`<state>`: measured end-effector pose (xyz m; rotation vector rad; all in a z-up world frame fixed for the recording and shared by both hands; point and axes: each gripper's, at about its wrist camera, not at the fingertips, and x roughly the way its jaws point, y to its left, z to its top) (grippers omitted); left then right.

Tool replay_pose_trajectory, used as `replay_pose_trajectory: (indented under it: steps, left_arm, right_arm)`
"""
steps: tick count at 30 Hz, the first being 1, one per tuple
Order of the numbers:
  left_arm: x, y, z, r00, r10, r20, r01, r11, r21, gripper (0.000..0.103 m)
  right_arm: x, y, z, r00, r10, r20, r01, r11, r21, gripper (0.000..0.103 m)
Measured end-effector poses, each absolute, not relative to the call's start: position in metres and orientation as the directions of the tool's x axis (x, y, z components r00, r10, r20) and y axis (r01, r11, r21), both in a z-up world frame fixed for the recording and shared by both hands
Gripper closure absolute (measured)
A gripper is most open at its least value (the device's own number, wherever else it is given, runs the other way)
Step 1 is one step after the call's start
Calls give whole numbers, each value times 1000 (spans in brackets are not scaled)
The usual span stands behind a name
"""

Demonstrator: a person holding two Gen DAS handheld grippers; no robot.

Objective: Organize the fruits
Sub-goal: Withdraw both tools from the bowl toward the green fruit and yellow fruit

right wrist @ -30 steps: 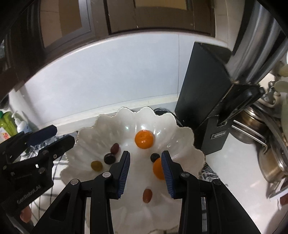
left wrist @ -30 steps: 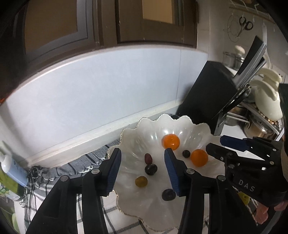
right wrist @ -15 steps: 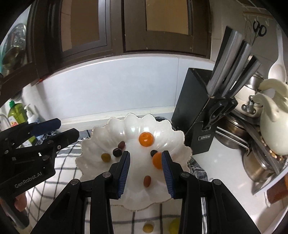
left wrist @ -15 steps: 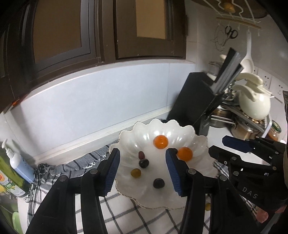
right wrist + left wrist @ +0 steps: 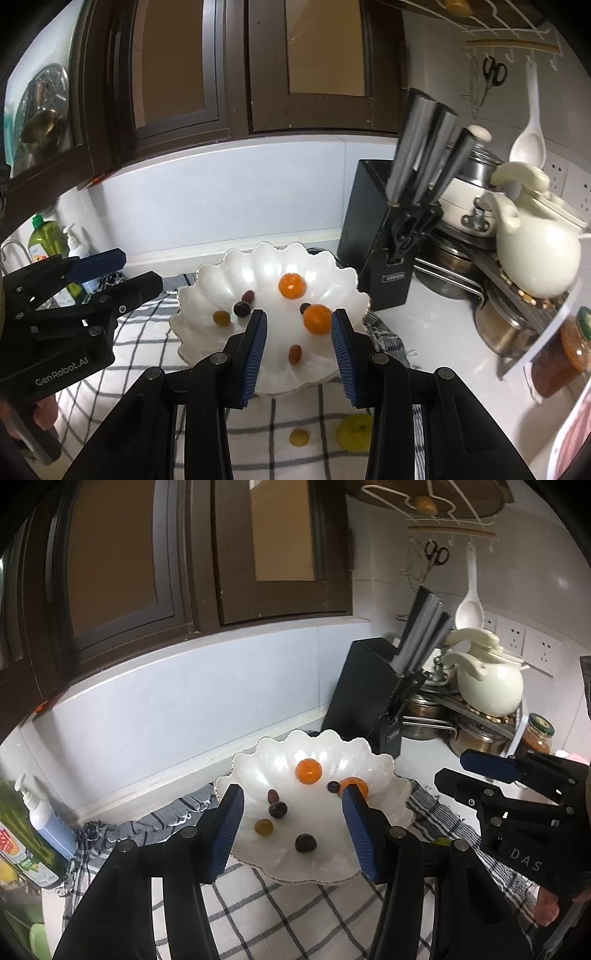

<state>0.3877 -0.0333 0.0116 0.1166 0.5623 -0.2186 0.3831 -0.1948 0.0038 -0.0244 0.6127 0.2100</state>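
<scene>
White scalloped bowl [image 5: 207, 291]: landmark item, set on a checked cloth [image 5: 295, 417] spread over the white counter.

Inside the bowl:
- orange citrus fruit [image 5: 292, 286], toward the far wall;
- second orange citrus fruit [image 5: 317, 319], nearer, toward the right rim;
- small dark berry [image 5: 305, 307], between the two oranges, just beside the nearer one;
- reddish oval fruit [image 5: 248, 295] and dark round fruit [image 5: 242, 308], close together left of centre;
- yellow-green grape [image 5: 222, 318], nearest the left rim;
- reddish-brown oval fruit [image 5: 295, 354], alone on the near slope.

Outside the bowl, on the cloth in front of the near rim:
- small amber fruit [image 5: 299, 437];
- larger yellow fruit [image 5: 354, 431], just right of it, apart.

Right of the bowl: black knife block [image 5: 380, 236], close to the rim; cream kettle [image 5: 535, 251] and steel pots beyond it.
Left of the bowl: soap bottles at the counter edge.

Left gripper [image 5: 291, 829]: raised over the near rim, blue pads spread apart, nothing between them but air.
Right gripper [image 5: 298, 341]: likewise raised over the near right of the bowl, pads parted more narrowly, grasping nothing.
</scene>
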Motion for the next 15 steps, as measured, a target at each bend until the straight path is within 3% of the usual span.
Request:
replay_pose_trajectory:
  steps: [15]
  left_arm:
    - [359, -55, -1, 796, -241, -555, 325, 944, 55, 47]
  right_arm:
    - [351, -217, -7, 800, 149, -581, -156, 987, 39, 65]
